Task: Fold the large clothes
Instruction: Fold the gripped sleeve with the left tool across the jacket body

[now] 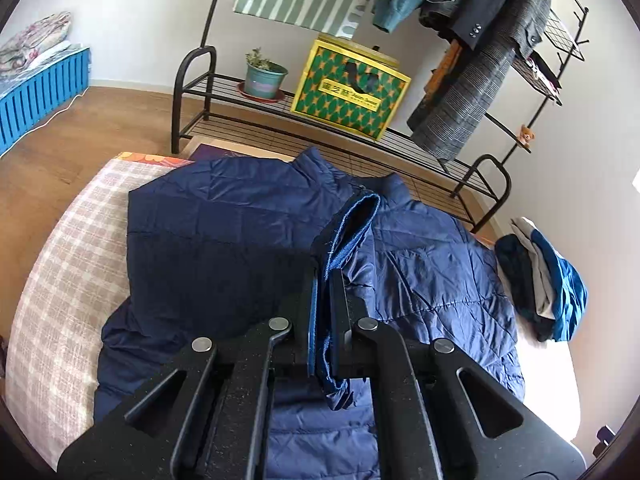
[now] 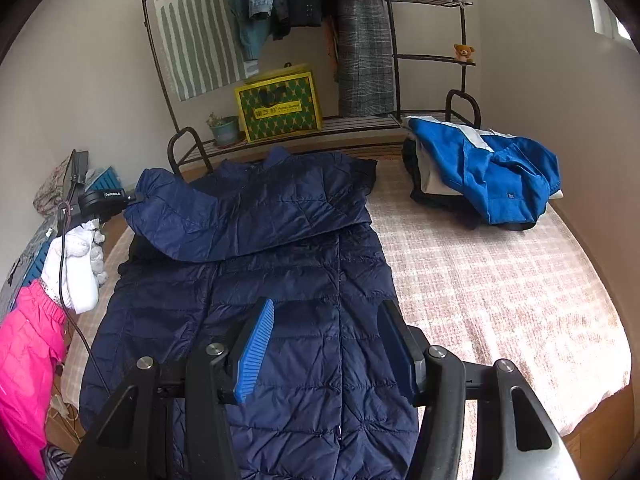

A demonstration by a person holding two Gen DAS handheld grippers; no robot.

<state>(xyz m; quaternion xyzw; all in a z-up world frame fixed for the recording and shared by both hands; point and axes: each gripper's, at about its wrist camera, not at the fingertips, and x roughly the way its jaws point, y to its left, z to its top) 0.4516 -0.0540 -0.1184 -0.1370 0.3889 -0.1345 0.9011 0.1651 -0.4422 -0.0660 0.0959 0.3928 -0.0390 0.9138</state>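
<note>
Left gripper (image 1: 325,280) jaws clenched on the sleeve (image 1: 352,232), which lies across the jacket (image 2: 280,320); right gripper (image 2: 328,320) jaws released, above the jacket's hem end.

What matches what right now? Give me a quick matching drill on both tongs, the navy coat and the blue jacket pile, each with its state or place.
Things:
1. left tongs
2. right tongs
3. navy coat
4. blue jacket pile

States or places:
A. heaped at the far right corner of the bed
B. open, above the coat's lower body
C. shut on a sleeve cuff
D. spread along the bed, one sleeve across the chest

Pairs: 1-C, 2-B, 3-D, 4-A
</note>
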